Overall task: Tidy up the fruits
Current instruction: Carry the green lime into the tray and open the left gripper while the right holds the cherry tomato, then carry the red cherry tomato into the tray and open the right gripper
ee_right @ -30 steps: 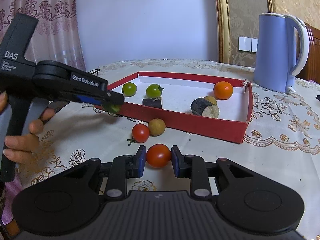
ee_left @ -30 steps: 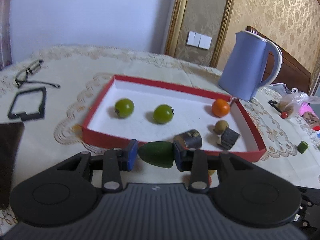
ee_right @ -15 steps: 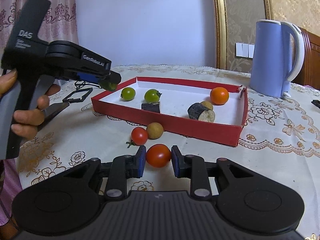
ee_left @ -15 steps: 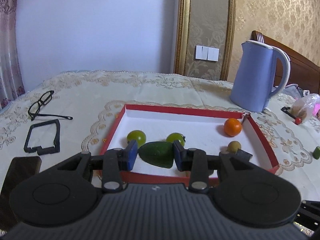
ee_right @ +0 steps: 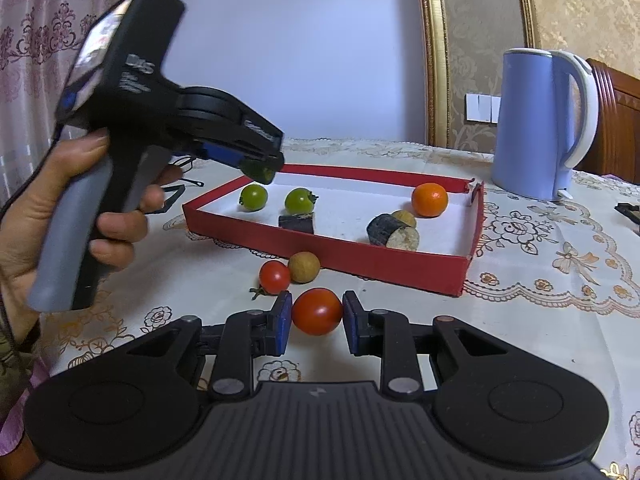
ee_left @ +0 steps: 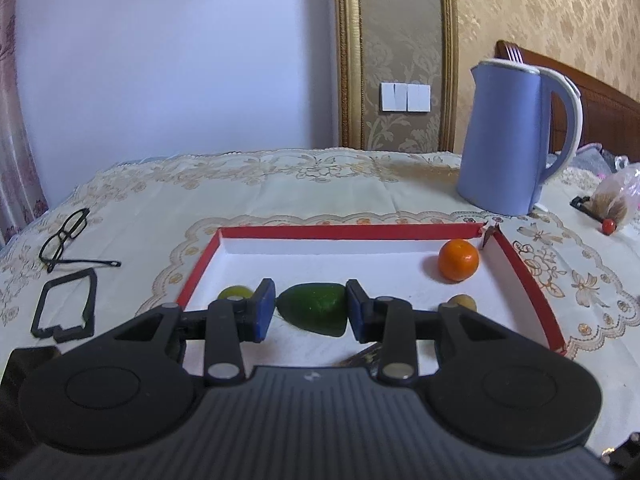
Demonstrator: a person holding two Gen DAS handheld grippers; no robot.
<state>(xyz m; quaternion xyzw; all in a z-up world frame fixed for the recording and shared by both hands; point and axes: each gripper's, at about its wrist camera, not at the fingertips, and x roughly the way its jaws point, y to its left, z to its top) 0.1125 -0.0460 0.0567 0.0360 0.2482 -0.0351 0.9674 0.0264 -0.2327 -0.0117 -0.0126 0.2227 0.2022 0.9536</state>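
1. Blue pads of my right gripper [ee_right: 317,322] are clamped on a red tomato [ee_right: 317,311], one pad on each side, low over the lace tablecloth [ee_right: 540,264].
2. Just past it on the cloth: a smaller red tomato [ee_right: 274,277] touching a tan round fruit [ee_right: 304,267], both outside the red tray [ee_right: 384,266], near its front wall.
3. My left gripper [ee_left: 311,312] is squeezing a dark green pointed fruit [ee_left: 313,309] between its blue pads; in the right wrist view it hangs above the tray's left corner, clear of the floor, my left hand [ee_right: 52,216] around the grey handle.
4. Inside the tray, near side: dark-skinned cut piece [ee_right: 297,222] by the front wall, second cut piece [ee_right: 394,233] to its right, pale cut face toward the camera, another tan fruit [ee_right: 404,217] touching behind it.
5. Farther in: two green tomatoes [ee_right: 253,197] [ee_right: 299,201] side by side at left, orange [ee_right: 429,199] near the far right corner.
6. Left of the tray on the cloth: black frame [ee_left: 66,306], then eyeglasses [ee_left: 66,236] beyond it.
7. Far right behind the tray: blue kettle [ee_right: 538,124] standing upright.
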